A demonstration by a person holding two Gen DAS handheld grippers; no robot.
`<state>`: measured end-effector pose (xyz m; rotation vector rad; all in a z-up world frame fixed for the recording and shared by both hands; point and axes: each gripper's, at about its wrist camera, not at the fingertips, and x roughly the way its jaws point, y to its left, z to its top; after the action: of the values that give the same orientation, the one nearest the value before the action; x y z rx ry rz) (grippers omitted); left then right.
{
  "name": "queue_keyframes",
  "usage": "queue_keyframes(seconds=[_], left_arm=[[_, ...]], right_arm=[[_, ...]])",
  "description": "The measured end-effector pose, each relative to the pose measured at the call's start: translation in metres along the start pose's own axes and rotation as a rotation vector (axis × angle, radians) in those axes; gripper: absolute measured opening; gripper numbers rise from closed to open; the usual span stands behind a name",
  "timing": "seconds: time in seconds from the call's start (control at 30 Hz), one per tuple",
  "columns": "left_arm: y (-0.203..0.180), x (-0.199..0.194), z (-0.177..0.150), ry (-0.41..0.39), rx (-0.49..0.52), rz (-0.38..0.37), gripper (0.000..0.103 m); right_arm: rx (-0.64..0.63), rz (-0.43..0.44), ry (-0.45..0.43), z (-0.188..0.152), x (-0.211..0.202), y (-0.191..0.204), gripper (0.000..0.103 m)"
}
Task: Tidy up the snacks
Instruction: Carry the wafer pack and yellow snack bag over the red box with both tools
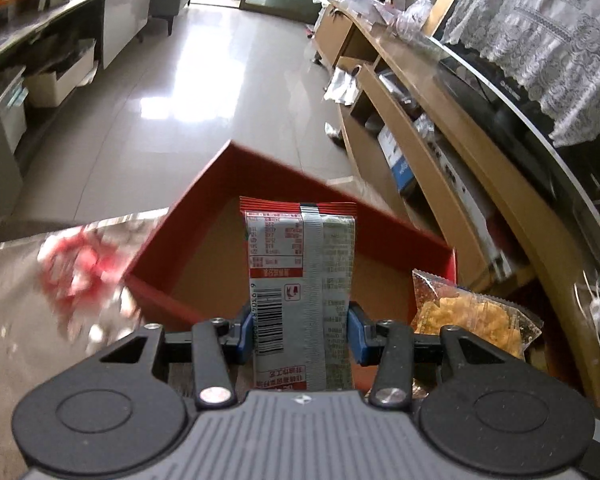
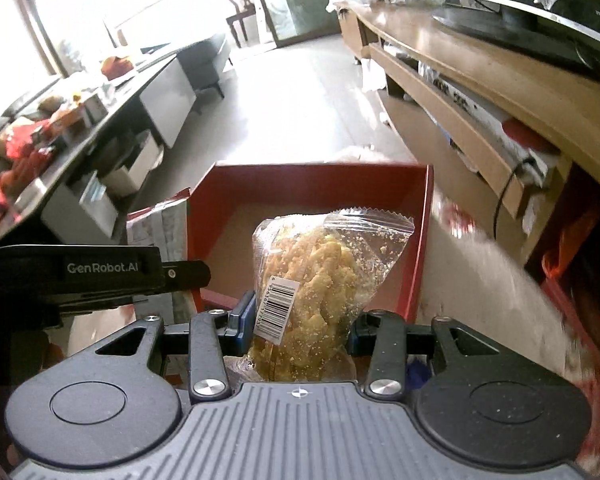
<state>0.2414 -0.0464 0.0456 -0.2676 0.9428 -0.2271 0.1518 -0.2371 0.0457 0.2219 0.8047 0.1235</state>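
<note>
Two snack packets hang over an open red box, neither yet set down: the box floor shows bare brown card in both views, so by these pictures the sorting looks to be at an early stage, with both packets still to be placed. On the left, the left gripper has its blue fingers closed against the sides of a red-and-silver packet, held upright above the box's near wall, printed back and barcode facing the camera. On the right, the right gripper is clamped on a clear bag of yellow fried snacks, poised over the near edge of the box. The left wrist view alone shows a blurred red-and-white patch on the shiny surface left of the box, and the clear bag at the box's right corner. The right wrist view alone shows the left tool's black body left of the box, and a cluttered counter beyond.
</note>
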Motion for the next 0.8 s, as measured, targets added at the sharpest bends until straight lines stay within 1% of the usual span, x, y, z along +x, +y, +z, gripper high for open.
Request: queue_keyframes(seconds=[0.13, 0.23, 0.3, 0.37, 0.5, 0.63, 0.67, 0.7, 0.73, 0.8], left_arm=[[-0.003, 0.027, 0.020, -0.009, 0.003, 0.009, 0.048], [-0.001, 0.052, 0.026, 0.007, 0.015, 0.022, 0.048], [0.002, 0.067, 0.028, 0.025, 0.011, 0.022, 0.046], [0.004, 0.080, 0.028, 0.041, 0.019, 0.018, 0.040], [0.008, 0.100, 0.025, 0.076, 0.037, 0.026, 0.040], [0.012, 0.110, 0.019, 0.102, 0.042, 0.059, 0.040], [0.014, 0.110, 0.019, 0.103, 0.033, 0.064, 0.041], [0.014, 0.109, 0.019, 0.103, 0.029, 0.063, 0.042], [0.013, 0.107, 0.019, 0.103, 0.031, 0.059, 0.043], [0.010, 0.103, 0.020, 0.097, 0.032, 0.060, 0.050]], right_arm=[[0.022, -0.009, -0.010, 0.021, 0.024, -0.008, 0.050], [0.030, -0.014, 0.000, 0.030, 0.045, -0.012, 0.050], [0.018, -0.024, 0.019, 0.032, 0.058, -0.013, 0.050], [0.009, -0.032, 0.040, 0.032, 0.070, -0.013, 0.050], [-0.002, -0.036, 0.091, 0.028, 0.094, -0.011, 0.049], [-0.023, -0.042, 0.130, 0.026, 0.109, -0.009, 0.050], [-0.022, -0.045, 0.139, 0.026, 0.111, -0.009, 0.051], [-0.023, -0.055, 0.143, 0.026, 0.113, -0.009, 0.054], [-0.030, -0.063, 0.146, 0.026, 0.114, -0.009, 0.053], [-0.040, -0.056, 0.145, 0.026, 0.111, -0.007, 0.058]])
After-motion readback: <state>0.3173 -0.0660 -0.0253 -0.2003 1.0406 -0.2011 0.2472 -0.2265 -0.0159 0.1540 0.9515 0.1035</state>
